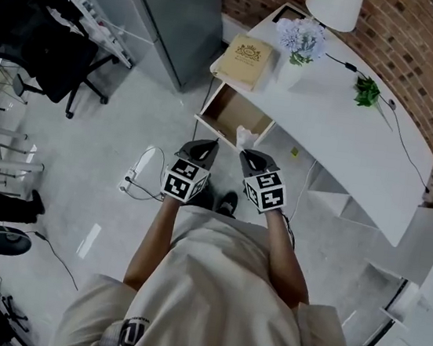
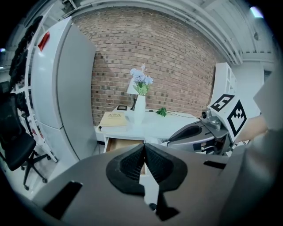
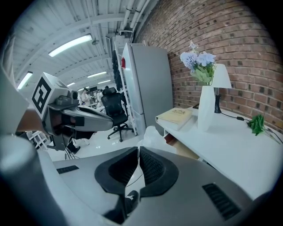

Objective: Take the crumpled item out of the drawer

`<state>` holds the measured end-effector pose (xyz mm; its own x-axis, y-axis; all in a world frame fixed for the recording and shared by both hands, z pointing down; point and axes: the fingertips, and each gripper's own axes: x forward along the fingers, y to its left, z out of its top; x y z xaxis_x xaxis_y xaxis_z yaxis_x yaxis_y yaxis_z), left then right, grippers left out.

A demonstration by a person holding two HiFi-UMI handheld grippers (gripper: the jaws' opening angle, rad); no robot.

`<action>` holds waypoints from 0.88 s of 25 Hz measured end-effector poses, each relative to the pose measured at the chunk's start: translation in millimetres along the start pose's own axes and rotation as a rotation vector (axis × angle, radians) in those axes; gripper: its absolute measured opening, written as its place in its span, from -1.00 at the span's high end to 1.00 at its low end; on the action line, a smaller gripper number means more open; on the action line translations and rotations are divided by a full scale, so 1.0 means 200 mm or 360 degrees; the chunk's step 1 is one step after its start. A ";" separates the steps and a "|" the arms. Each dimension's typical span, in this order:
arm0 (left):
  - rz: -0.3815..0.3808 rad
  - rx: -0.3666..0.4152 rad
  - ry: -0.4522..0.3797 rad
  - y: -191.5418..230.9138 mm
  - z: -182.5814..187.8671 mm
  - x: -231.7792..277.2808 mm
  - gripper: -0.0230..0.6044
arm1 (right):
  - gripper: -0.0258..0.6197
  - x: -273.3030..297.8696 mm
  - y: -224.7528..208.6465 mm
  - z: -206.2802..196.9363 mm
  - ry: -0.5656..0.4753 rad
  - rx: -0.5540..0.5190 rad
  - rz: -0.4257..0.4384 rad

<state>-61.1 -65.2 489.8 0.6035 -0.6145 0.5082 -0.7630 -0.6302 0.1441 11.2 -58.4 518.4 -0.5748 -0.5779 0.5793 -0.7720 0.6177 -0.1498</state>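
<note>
Now right gripper (image 3: 138,150) is pinching crumpled white paper (image 3: 149,134), jaws nearly touching, paper half hiding behind them. Only head view is showing paper sitting by front corner of drawer (image 1: 223,112), pulled open. Meanwhile left gripper (image 2: 144,148) is squeezing tight together, holding nothing.

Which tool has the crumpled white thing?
The right tool: the crumpled white thing sticks out from its closed tips. The left tool is shut too, but on nothing.
</note>
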 end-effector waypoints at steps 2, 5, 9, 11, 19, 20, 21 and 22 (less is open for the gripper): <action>0.0018 -0.0011 -0.0004 0.02 0.00 -0.02 0.88 | 0.80 0.02 0.01 0.01 -0.0001 0.0011 0.0008; 0.0038 -0.0031 -0.0011 0.05 -0.01 -0.03 0.88 | 0.80 0.03 0.00 0.00 0.0015 0.0028 0.0013; 0.0049 -0.0060 0.0011 0.06 -0.07 -0.03 0.88 | 0.80 0.04 0.00 -0.02 0.0029 0.0030 0.0010; 0.0052 -0.0070 0.0011 0.08 -0.08 -0.04 0.88 | 0.80 0.04 0.01 -0.02 0.0029 0.0033 0.0008; 0.0069 -0.0048 -0.0031 0.09 -0.02 -0.03 0.88 | 0.80 0.03 -0.02 0.00 0.0009 0.0042 -0.0025; 0.0068 -0.0029 -0.0033 0.09 -0.01 -0.03 0.88 | 0.80 0.03 -0.03 0.01 0.0006 0.0044 -0.0037; 0.0064 -0.0009 -0.0031 0.08 0.00 -0.02 0.88 | 0.80 0.02 -0.04 0.01 0.0003 0.0047 -0.0047; 0.0060 0.0005 -0.0029 0.08 0.00 -0.02 0.88 | 0.80 0.02 -0.04 0.02 0.0001 0.0050 -0.0052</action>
<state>-74.4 -72.9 489.8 0.5784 -0.6463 0.4978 -0.7846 -0.6077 0.1226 14.5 -67.6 519.4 -0.5490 -0.5974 0.5846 -0.7986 0.5814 -0.1557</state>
